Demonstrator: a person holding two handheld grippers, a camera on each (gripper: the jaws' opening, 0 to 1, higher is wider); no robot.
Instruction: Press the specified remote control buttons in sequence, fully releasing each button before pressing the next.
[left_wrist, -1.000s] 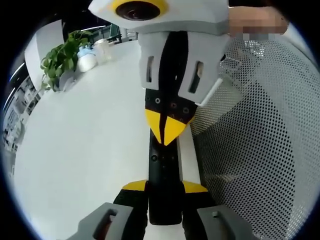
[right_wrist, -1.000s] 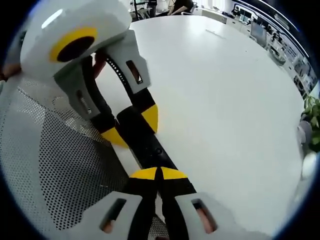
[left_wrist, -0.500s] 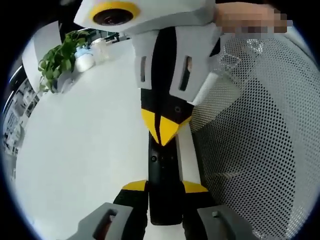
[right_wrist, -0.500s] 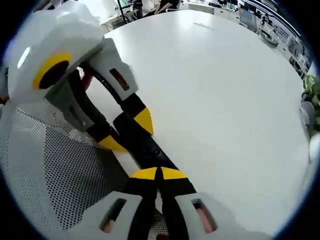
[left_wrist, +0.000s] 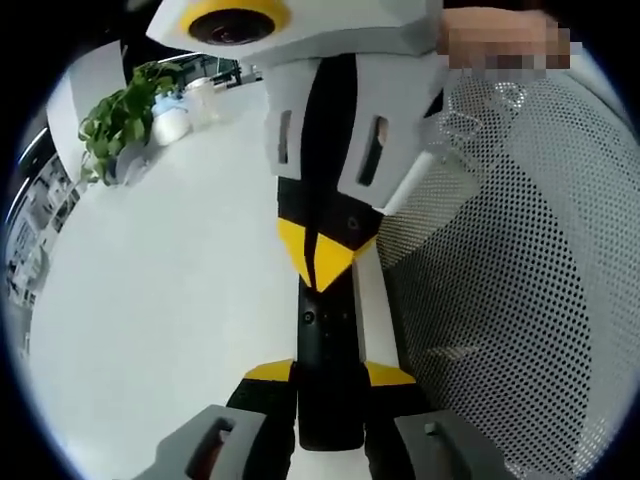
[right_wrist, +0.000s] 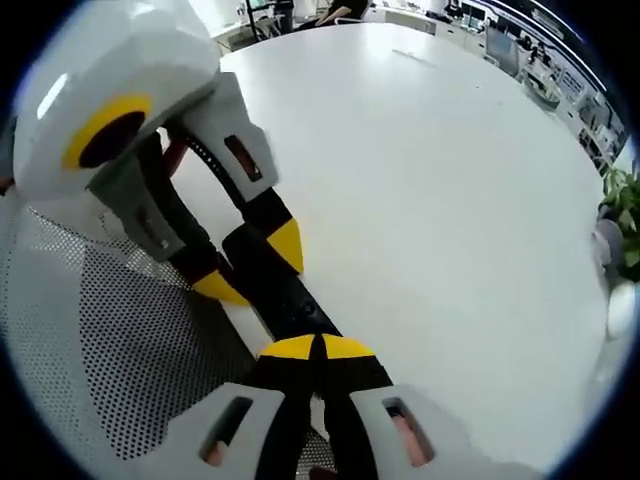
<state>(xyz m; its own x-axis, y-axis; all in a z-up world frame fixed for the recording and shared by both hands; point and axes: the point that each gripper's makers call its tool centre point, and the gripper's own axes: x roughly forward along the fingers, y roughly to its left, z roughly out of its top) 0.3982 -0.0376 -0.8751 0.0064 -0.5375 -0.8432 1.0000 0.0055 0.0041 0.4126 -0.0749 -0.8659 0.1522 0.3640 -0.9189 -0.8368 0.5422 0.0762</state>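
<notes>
Remote control (left_wrist: 327, 350), black and slim, lies along the near edge of the white table (left_wrist: 170, 300), just beside a perforated white mesh surface (left_wrist: 520, 300) that looks like a chair back. In the left gripper view the left gripper (left_wrist: 328, 372) straddles the near end of the remote, its two yellow-tipped jaws spread just wide enough to touch the remote's long sides, so it has hold of the remote. From the far side the right gripper (left_wrist: 316, 258) comes down with its yellow tips pressed together into one point, which rests on the remote's top face toward the far end. Against the frame a second ago, that point sits a little farther from the left gripper's jaws and slightly to the view's left; the remote and the left gripper's hold look the same.

In the right gripper view the right gripper (right_wrist: 318, 348) shows the same thing from the other end: jaws together, no gap between the yellow tips, touching the remote control (right_wrist: 285, 295). The left gripper (right_wrist: 250, 268) clasps the remote's far end, one yellow tip on each side. Compared with a second ago this view has rolled a little, and the left gripper appears slightly lower.

A potted plant (left_wrist: 120, 120) and a white bottle (left_wrist: 175, 118) stand at the table's far edge.
</notes>
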